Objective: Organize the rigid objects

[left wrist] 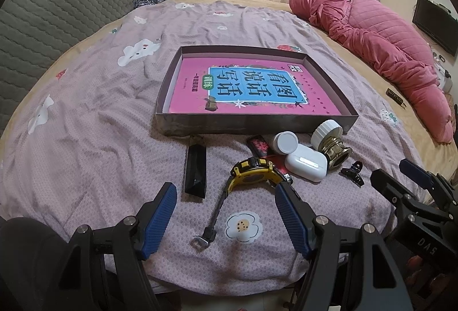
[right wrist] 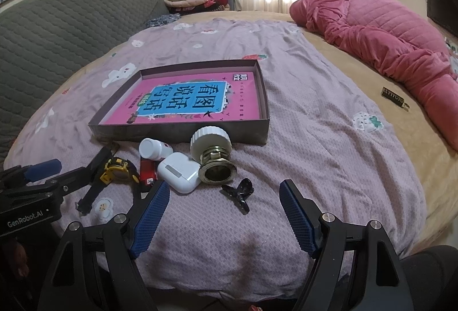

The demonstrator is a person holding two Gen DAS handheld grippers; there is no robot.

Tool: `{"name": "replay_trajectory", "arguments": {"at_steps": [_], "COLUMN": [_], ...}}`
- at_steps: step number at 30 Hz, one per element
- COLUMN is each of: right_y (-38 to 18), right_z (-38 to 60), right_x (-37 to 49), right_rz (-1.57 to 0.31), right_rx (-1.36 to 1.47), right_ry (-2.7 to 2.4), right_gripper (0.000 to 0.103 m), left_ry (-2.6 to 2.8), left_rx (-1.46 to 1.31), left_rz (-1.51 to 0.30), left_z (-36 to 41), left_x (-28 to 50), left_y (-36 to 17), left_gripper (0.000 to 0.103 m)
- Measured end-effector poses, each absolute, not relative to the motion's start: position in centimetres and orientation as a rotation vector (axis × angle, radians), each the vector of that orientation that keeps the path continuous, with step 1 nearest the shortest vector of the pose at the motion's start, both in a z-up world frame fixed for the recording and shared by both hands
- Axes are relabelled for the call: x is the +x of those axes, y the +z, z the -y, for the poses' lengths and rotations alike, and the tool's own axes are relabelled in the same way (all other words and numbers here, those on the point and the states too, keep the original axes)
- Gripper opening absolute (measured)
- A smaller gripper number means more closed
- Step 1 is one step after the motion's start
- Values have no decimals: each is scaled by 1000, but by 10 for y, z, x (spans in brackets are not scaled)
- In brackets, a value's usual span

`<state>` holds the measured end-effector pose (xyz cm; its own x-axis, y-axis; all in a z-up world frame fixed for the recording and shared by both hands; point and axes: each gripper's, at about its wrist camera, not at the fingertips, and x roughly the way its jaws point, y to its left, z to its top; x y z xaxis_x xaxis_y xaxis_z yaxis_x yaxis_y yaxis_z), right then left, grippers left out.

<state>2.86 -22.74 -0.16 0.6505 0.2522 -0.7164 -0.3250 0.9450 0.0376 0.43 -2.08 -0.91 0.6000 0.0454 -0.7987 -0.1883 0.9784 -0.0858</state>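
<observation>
A shallow dark box (left wrist: 252,123) (right wrist: 177,133) lies on the bed with a pink and blue book (left wrist: 252,87) (right wrist: 186,102) inside. In front of it lie a black crystal-shaped bar (left wrist: 196,167), a yellow and black watch (left wrist: 254,172) (right wrist: 116,167), a red lighter (left wrist: 259,146) (right wrist: 148,170), a small white bottle (left wrist: 283,142) (right wrist: 153,149), a white earbud case (left wrist: 304,163) (right wrist: 179,172), a white-capped brass fitting (left wrist: 332,145) (right wrist: 213,153) and a black hair clip (left wrist: 353,172) (right wrist: 239,193). My left gripper (left wrist: 224,192) is open just short of the watch. My right gripper (right wrist: 223,192) is open just short of the clip.
The bed is covered by a mauve flowered sheet (left wrist: 100,122) (right wrist: 329,139). A pink quilt (left wrist: 386,44) (right wrist: 386,33) is bunched at the right, with a small dark tag (left wrist: 396,96) (right wrist: 393,97) beside it. A grey quilted sofa back (left wrist: 57,10) stands at the left.
</observation>
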Motion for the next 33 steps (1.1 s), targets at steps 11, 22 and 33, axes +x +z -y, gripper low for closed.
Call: {"name": "replay_trajectory", "arguments": {"at_steps": [11, 22, 33], "right_y": [-3, -4, -12], "right_z": [237, 243, 248], "right_x": [30, 33, 40], "right_rz": [-809, -823, -860], "right_rx": [-72, -45, -13], "right_ry": [306, 302, 287], "right_gripper": [80, 80, 80], "left_ry": [104, 13, -46], "left_rx": [-189, -208, -108], "left_rz": [-935, -964, -965], "left_z": [13, -5, 14], "left_x": [-1, 1, 17], "left_y": [-10, -11, -16], "left_gripper": [71, 71, 70]}}
